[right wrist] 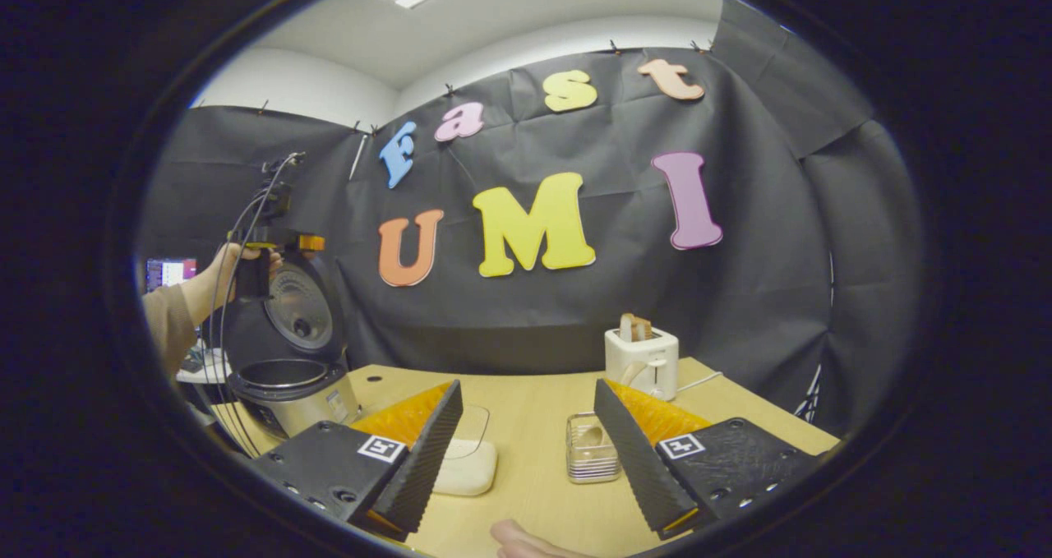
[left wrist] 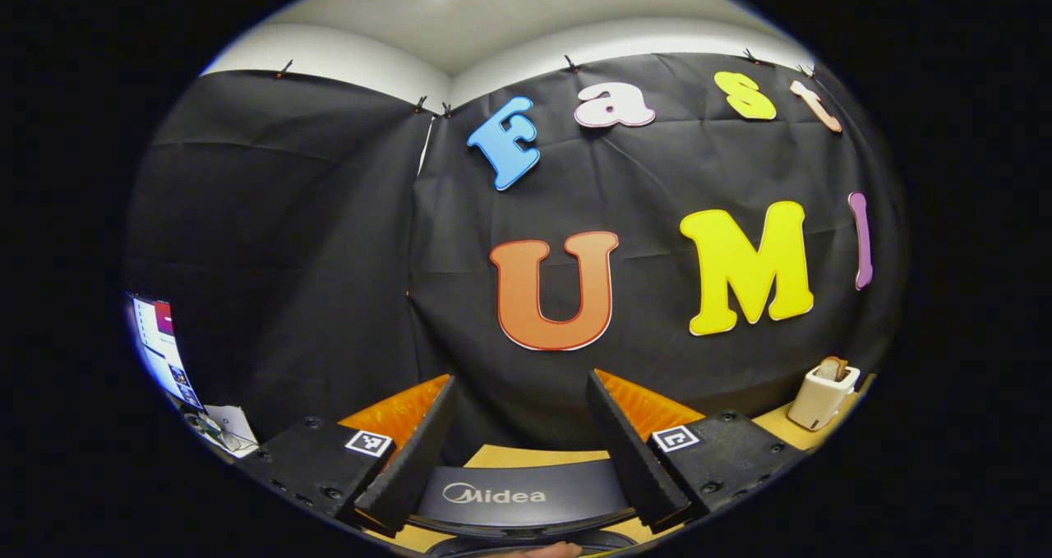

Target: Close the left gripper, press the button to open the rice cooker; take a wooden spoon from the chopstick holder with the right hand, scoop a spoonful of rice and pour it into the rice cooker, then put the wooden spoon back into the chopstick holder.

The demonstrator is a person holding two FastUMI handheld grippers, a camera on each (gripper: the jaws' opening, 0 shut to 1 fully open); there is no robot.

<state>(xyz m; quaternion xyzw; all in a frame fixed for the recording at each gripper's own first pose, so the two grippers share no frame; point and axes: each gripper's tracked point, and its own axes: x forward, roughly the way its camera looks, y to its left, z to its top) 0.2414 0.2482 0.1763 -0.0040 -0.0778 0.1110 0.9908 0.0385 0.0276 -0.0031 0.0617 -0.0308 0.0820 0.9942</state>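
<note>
Now my right tool (right wrist: 526, 451) gapes empty over the pale wooden desk (right wrist: 542, 500); the silver rice cooker (right wrist: 288, 394) stands open far left. I'd approach the clear chopstick holder (right wrist: 590, 451) squarely. Left tool (left wrist: 522, 443) released too.

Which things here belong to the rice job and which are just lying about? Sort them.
For the job:
- rice cooker, lid up
- clear holder with the wooden spoon in it
- white container by the cooker, contents unclear
- right gripper, open and empty

Lying about:
- toaster with bread in it
- monitor at the far left
</note>
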